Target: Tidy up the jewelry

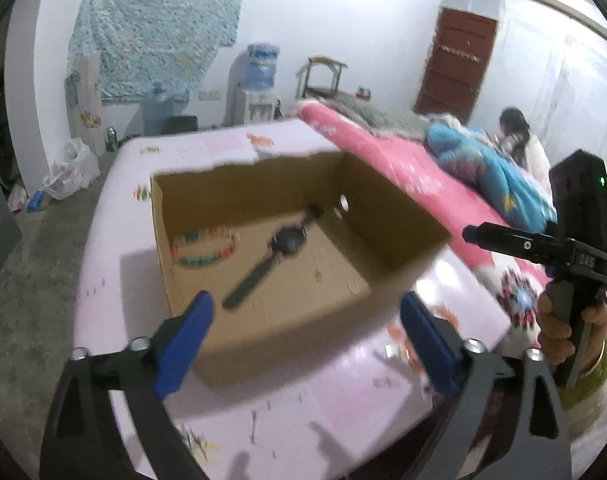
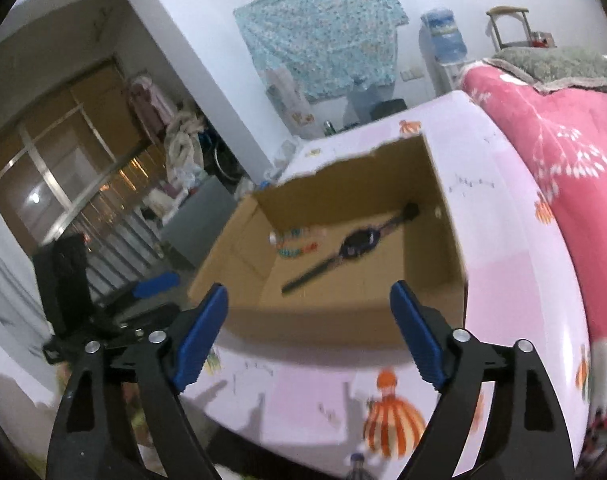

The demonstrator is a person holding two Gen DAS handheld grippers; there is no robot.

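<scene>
An open cardboard box (image 1: 387, 220) (image 2: 447, 240) stands on a pale pink table cover (image 1: 303, 408) (image 2: 515, 272). On its floor lie a black wristwatch (image 1: 281, 244) (image 2: 353, 246) and a multicoloured beaded bracelet (image 1: 205, 246) (image 2: 297, 246), apart from each other. My left gripper (image 1: 307, 316) hangs open over the box's near wall, nothing between its blue pads. My right gripper (image 2: 309, 312) is open too, empty, above the near edge of the box. In the left wrist view the right gripper (image 1: 479, 234) comes in from the right, held by a hand (image 1: 555, 328).
A pink blanket (image 1: 387, 160) (image 2: 563, 128) and a blue quilt (image 1: 487, 168) lie right of the table. A person (image 1: 519, 140) sits beyond. A water dispenser (image 1: 259, 80) stands at the back wall; bags (image 1: 69, 170) litter the floor at left.
</scene>
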